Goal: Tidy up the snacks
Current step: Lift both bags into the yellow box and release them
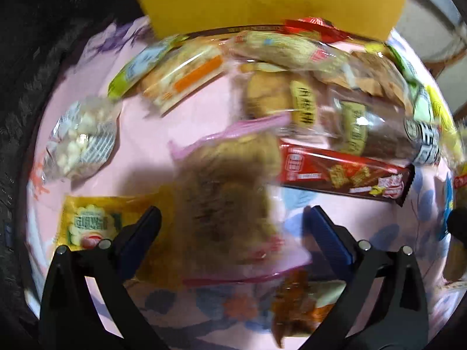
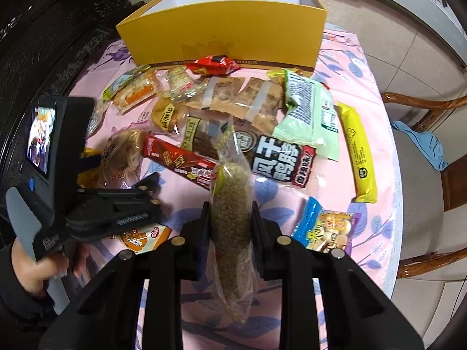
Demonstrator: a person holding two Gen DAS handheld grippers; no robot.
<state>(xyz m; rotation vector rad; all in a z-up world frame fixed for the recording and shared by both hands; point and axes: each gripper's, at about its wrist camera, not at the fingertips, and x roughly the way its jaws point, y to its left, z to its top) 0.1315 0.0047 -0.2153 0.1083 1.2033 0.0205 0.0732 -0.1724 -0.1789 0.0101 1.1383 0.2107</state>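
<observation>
Right gripper (image 2: 230, 227), low centre of the right wrist view, pinched on a long clear-wrapped bar of brown puffed grain (image 2: 232, 213), held clear above the pink floral tablecloth (image 2: 364, 67). Left gripper (image 1: 230, 221) spread wide over a clear packet of brown pastry with a pink edge (image 1: 227, 186), lying between the fingers but not pressed. Open yellow cardboard box (image 2: 233, 29) standing at the top of the frame, past the scatter of loose snacks: a long red-and-brown biscuit pack (image 2: 178, 160), a black pouch with bold white characters (image 2: 277, 160), a pale green bag (image 2: 309, 116), a yellow stick pack (image 2: 357, 151).

Risks, as judged from here:
- Grain bar gripped around mid-length with much of it hanging out either side; liable to swing or slide out on the way to the box.
- Soft pastry packet likely to crush or squirt sideways under a hard close; slippery film a probable cause.
- Both tools close together at lower left; a clash possible if moved at once.

Hard to make out: left wrist view heavily smeared, pastry label unreadable. Box interior mostly unseen. Lower end of the bar hidden behind the gripper body. Hand (image 2: 38, 265) at lower left only partly in frame.
</observation>
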